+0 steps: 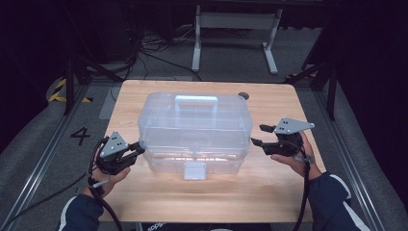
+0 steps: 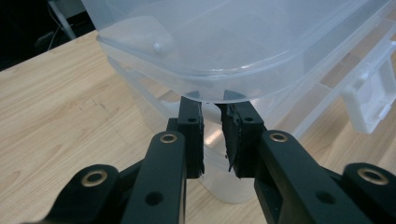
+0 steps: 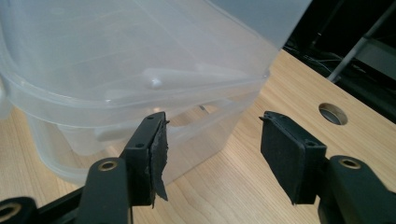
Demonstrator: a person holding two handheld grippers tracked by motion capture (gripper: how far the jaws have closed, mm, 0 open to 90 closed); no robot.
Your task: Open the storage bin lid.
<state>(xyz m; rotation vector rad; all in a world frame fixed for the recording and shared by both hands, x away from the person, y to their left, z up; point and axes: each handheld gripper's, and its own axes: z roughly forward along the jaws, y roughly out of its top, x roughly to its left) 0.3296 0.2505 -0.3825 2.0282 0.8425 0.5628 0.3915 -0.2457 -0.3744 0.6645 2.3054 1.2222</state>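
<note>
A clear plastic storage box with a lid, a top handle and a front latch stands in the middle of the wooden table. My left gripper is at the box's lower left corner. In the left gripper view its jaws stand close together, with the tips tucked under the lid's rim; I cannot tell whether they pinch anything. My right gripper hovers just off the box's right end. Its jaws are spread wide, nothing is between them, and the box wall lies just ahead.
A round hole is cut in the table behind the box's right end, also in the right gripper view. A white desk frame stands on the floor beyond the table. Bare wood lies in front of the box.
</note>
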